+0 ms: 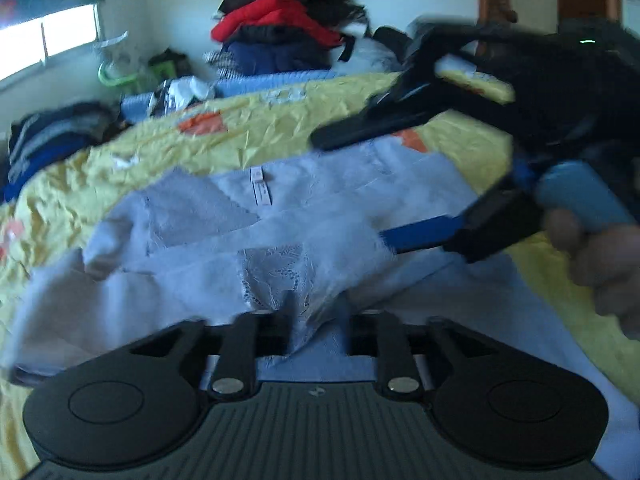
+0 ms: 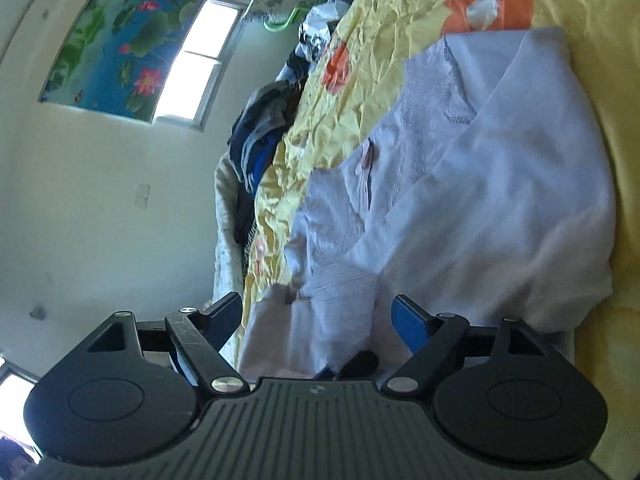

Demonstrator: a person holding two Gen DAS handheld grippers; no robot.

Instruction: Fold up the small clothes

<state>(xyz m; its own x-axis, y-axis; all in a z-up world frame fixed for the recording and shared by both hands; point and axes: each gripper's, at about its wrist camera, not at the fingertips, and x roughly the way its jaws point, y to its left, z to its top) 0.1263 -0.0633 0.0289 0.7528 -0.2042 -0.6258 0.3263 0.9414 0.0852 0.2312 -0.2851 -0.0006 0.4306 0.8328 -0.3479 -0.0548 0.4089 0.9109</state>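
A pale lilac lace-trimmed garment (image 1: 256,236) lies partly folded on the yellow floral bedspread (image 1: 256,132). My left gripper (image 1: 316,320) is shut on the garment's near lace edge, which bunches between its fingers. In the left wrist view my right gripper (image 1: 352,188) reaches in from the right with its jaws wide apart, the upper black finger (image 1: 360,130) above the cloth and the blue-padded lower finger (image 1: 416,234) at the garment's right edge. The right wrist view shows the same garment (image 2: 480,184) lying between its spread fingers (image 2: 412,322), which are not closed on it.
A pile of red, black and navy clothes (image 1: 280,28) stands at the far side of the bed. More dark clothes (image 1: 48,140) lie at the left edge. A window (image 2: 196,64) and a flower poster (image 2: 116,44) are on the wall.
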